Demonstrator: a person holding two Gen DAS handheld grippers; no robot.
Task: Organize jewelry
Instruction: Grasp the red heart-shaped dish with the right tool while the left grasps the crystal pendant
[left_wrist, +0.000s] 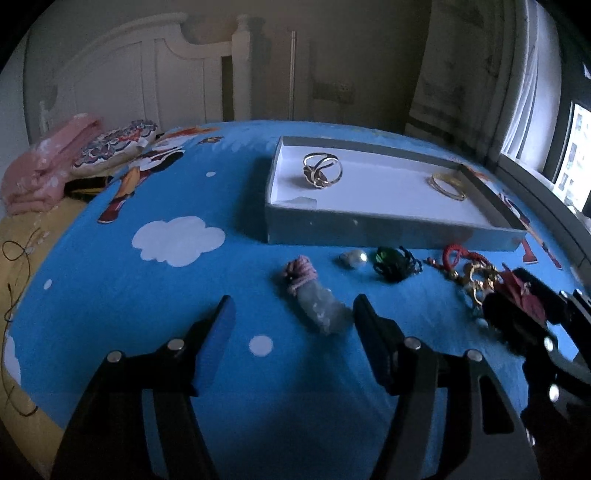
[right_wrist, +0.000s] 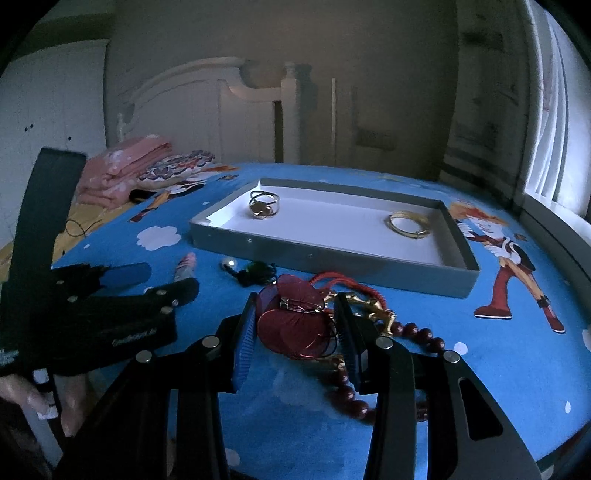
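A grey tray (left_wrist: 369, 230) (right_wrist: 332, 258) with a white floor lies on the blue bedsheet and holds a gold wire ring (left_wrist: 322, 170) (right_wrist: 263, 205) and a gold bangle (left_wrist: 448, 184) (right_wrist: 408, 224). In front of it lie a pale stone pendant on pink cord (left_wrist: 314, 299) (right_wrist: 184, 266), a pearl (left_wrist: 354, 257) (right_wrist: 229, 263), a green and black piece (left_wrist: 393, 263) (right_wrist: 258, 274), a red cord with gold charms (left_wrist: 463, 264) (right_wrist: 354, 295) and dark red beads (right_wrist: 417, 332). My left gripper (left_wrist: 293, 306) (right_wrist: 155, 280) is open just before the pendant. My right gripper (right_wrist: 297, 306) (left_wrist: 517, 295) stands around a red disc ornament (right_wrist: 299, 325), its jaws apart.
Folded pink cloth (left_wrist: 48, 162) (right_wrist: 122, 173) and a patterned pouch (left_wrist: 114, 144) (right_wrist: 173, 168) lie at the far left of the bed. A black cord (left_wrist: 18, 258) lies on the yellow sheet at the left. A white headboard (left_wrist: 155, 70) stands behind. A window (left_wrist: 576, 158) is at the right.
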